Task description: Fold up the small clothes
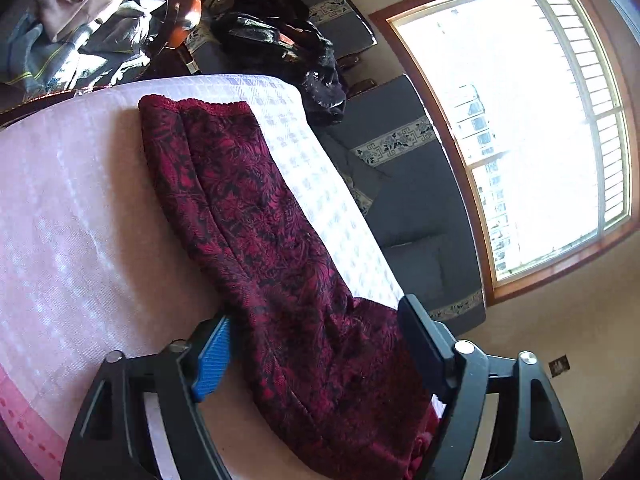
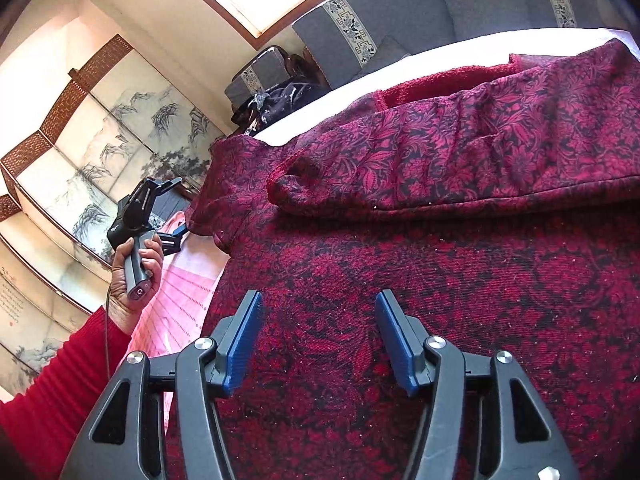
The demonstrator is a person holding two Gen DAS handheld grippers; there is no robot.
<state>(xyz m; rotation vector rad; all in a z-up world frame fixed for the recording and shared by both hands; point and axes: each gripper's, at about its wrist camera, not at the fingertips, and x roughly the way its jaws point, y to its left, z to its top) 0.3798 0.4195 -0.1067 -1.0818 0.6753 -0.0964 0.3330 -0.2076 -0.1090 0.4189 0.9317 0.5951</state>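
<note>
A dark red garment with a black floral pattern lies on a table under a pale pink cloth. In the left wrist view it runs as a long strip from the far edge down between the fingers of my left gripper, which is open with the fabric passing through the gap. In the right wrist view the garment fills the table, with a sleeve folded across it. My right gripper is open just above the fabric. The left gripper shows at the garment's left edge, held by a hand.
A pile of clothes and black items lie beyond the table. A grey sofa stands under a bright window. A painted folding screen stands at left in the right wrist view.
</note>
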